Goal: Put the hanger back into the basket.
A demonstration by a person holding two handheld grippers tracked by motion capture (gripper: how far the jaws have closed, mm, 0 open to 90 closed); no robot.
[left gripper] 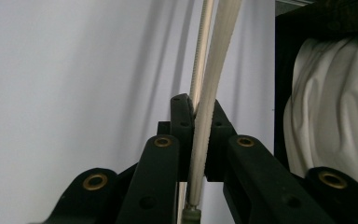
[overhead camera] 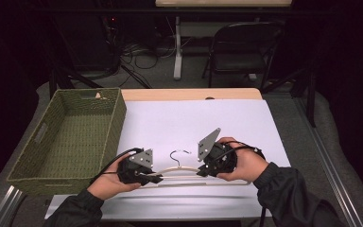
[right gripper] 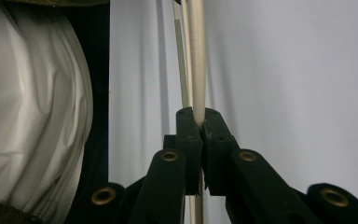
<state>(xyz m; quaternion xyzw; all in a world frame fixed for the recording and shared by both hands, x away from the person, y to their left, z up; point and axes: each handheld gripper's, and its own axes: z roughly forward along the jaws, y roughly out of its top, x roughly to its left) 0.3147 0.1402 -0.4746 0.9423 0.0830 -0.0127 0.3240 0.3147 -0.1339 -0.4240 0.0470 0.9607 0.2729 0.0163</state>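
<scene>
- Gripping a cream hanger (overhead camera: 179, 169) from both ends: left gripper (overhead camera: 155, 179) and right gripper (overhead camera: 202, 171) each clamped on it.
- Lying on the white table (overhead camera: 194, 123), beside a green basket (overhead camera: 66, 137).

In the high view, the pale wooden clothes hanger with a dark wire hook (overhead camera: 182, 169) is partly covered: each end of it disappears under a black two-jaw claw, the left claw (overhead camera: 157, 178) and the right claw (overhead camera: 201, 171), so the contact points cannot be made out there. The hanger's bars run off the top edge in both gripper views. The white-covered counter (overhead camera: 194, 118) has its near edge hidden behind dark sleeves.
</scene>
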